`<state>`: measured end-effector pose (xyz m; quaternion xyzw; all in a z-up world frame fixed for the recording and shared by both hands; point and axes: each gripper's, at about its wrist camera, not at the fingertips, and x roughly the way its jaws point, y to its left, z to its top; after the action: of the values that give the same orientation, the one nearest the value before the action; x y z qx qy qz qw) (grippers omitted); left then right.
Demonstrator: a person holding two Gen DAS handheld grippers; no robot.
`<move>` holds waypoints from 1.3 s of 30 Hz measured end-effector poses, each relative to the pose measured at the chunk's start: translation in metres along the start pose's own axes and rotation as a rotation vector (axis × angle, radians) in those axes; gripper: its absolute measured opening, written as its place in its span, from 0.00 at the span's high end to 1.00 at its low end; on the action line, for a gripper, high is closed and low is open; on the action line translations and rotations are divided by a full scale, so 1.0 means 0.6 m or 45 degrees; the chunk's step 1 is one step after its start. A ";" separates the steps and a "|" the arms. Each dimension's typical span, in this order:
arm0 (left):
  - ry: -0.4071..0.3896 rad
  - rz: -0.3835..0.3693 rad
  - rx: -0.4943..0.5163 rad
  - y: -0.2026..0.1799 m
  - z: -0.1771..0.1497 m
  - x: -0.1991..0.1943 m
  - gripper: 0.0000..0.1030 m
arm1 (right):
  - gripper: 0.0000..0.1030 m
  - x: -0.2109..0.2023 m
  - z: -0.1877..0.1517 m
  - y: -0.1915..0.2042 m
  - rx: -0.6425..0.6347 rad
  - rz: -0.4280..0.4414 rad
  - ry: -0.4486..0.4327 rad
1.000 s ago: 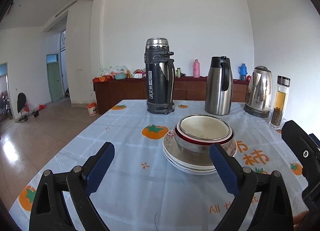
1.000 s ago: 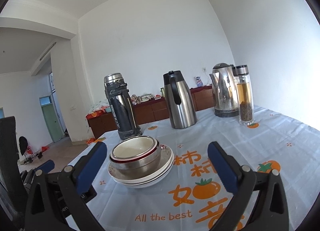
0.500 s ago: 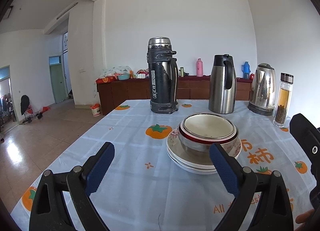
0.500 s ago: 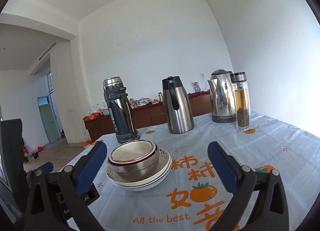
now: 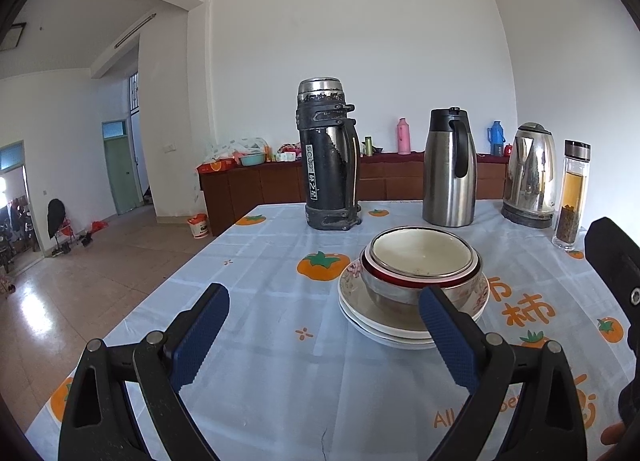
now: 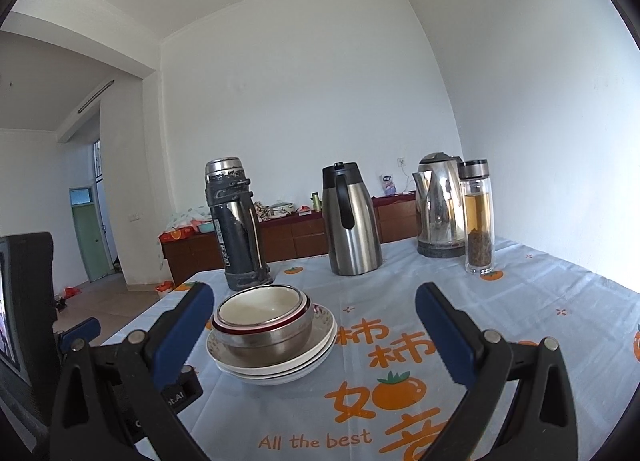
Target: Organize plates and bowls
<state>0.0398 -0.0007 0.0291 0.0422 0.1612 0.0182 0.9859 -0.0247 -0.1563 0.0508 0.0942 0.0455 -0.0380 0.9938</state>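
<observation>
A stack of nested bowls (image 5: pixel 420 261) (image 6: pixel 262 325), a white one inside a red-rimmed one inside a steel one, sits on a pile of plates (image 5: pixel 376 321) (image 6: pixel 316 349) with a floral plate on top. My left gripper (image 5: pixel 324 337) is open and empty, hovering in front of and left of the stack. My right gripper (image 6: pixel 314 335) is open and empty too, hovering just short of the stack, which lies toward its left finger. The left gripper's body (image 6: pixel 28 301) shows at the left edge of the right wrist view.
Behind the stack stand a black thermos (image 5: pixel 328 157), a steel carafe (image 5: pixel 450 169), an electric kettle (image 5: pixel 530 177) and a glass tea bottle (image 5: pixel 572 197). The tablecloth (image 5: pixel 260 269) has orange fruit prints. The table's left edge drops to a tiled floor (image 5: pixel 80 273).
Both grippers stay open. The right wrist view has tilted up slightly, so the stack and vessels sit a little lower in it. The left view has barely shifted.
</observation>
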 end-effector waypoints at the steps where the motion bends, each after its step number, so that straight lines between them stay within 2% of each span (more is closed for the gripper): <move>1: -0.001 0.003 0.001 0.000 0.000 0.000 0.05 | 0.00 0.001 0.000 0.000 0.002 0.001 0.003; 14: 0.034 0.001 -0.044 0.007 0.001 0.008 0.05 | 0.00 0.001 -0.002 -0.004 0.010 -0.011 0.000; 26: -0.007 0.022 -0.031 0.005 -0.001 0.003 0.05 | 0.00 0.001 -0.002 -0.005 0.011 -0.012 0.000; 31: -0.020 -0.018 -0.041 0.007 0.000 -0.002 0.05 | 0.00 0.001 -0.002 -0.006 0.013 -0.012 -0.001; 35: -0.026 -0.004 -0.019 0.004 0.000 -0.003 0.05 | 0.00 0.001 -0.002 -0.006 0.014 -0.014 0.000; 39: -0.017 -0.027 -0.050 0.009 0.003 -0.004 0.05 | 0.00 0.004 -0.001 -0.008 0.015 -0.021 0.008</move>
<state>0.0380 0.0044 0.0318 0.0214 0.1548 0.0108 0.9877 -0.0229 -0.1610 0.0492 0.0999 0.0492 -0.0460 0.9927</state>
